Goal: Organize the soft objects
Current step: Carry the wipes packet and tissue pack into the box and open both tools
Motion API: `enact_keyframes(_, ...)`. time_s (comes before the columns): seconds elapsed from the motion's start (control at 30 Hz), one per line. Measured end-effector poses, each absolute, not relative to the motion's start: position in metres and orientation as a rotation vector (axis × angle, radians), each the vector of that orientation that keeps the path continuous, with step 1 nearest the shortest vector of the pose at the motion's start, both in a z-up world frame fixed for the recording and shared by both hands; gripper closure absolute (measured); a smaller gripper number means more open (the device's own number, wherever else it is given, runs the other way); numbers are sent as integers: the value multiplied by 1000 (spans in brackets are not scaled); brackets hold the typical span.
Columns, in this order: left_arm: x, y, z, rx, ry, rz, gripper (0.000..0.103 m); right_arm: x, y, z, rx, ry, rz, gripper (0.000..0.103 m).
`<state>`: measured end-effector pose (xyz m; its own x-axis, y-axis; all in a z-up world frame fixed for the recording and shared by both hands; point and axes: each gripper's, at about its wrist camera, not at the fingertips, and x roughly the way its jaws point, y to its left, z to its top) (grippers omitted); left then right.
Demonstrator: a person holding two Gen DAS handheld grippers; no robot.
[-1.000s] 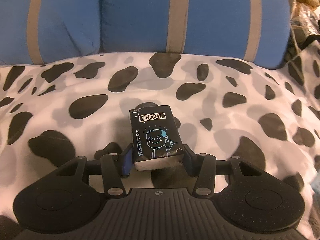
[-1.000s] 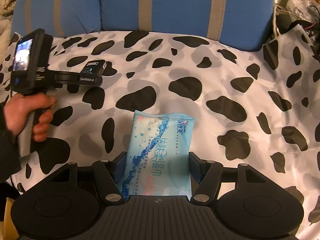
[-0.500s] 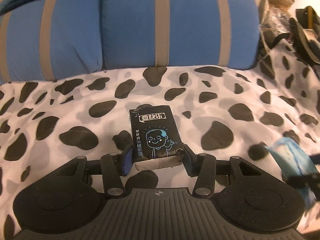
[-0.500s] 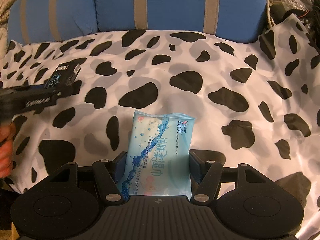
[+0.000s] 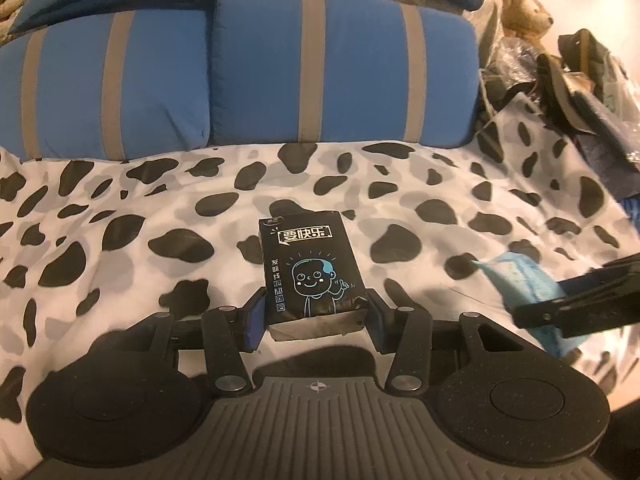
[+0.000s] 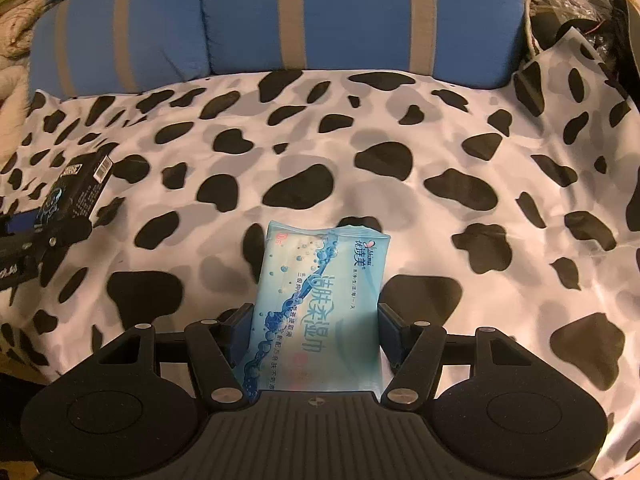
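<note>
My left gripper (image 5: 315, 316) is shut on a black tissue pack (image 5: 312, 268) printed with a blue cartoon figure, held above the cow-print bedcover (image 5: 140, 208). My right gripper (image 6: 316, 330) is shut on a light blue wet-wipes pack (image 6: 320, 304), also off the cover. In the left wrist view the wet-wipes pack (image 5: 520, 284) and right gripper show at the right edge. In the right wrist view the black pack (image 6: 76, 192) in the left gripper shows at the left edge.
Two blue pillows with grey stripes (image 5: 340, 68) lie along the back of the bed. A brown teddy bear (image 5: 524, 12) and a heap of dark bags and clutter (image 5: 580, 76) sit at the back right. A cream knitted blanket (image 6: 12, 40) lies at the far left.
The left gripper has pulled back and risen with the black pack, so more of the bed and pillows shows. The right gripper shifted slightly with its wet-wipes pack; the hand left the right view.
</note>
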<state>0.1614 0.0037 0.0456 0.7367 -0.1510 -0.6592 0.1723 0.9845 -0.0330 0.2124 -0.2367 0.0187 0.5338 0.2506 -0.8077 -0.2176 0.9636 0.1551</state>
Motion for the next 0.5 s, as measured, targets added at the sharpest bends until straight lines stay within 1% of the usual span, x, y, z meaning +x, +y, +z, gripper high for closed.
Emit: enact_keyframes(0.5, 90, 9, 48, 50, 741, -230, 55, 157, -222, 27, 74, 948, 330, 37)
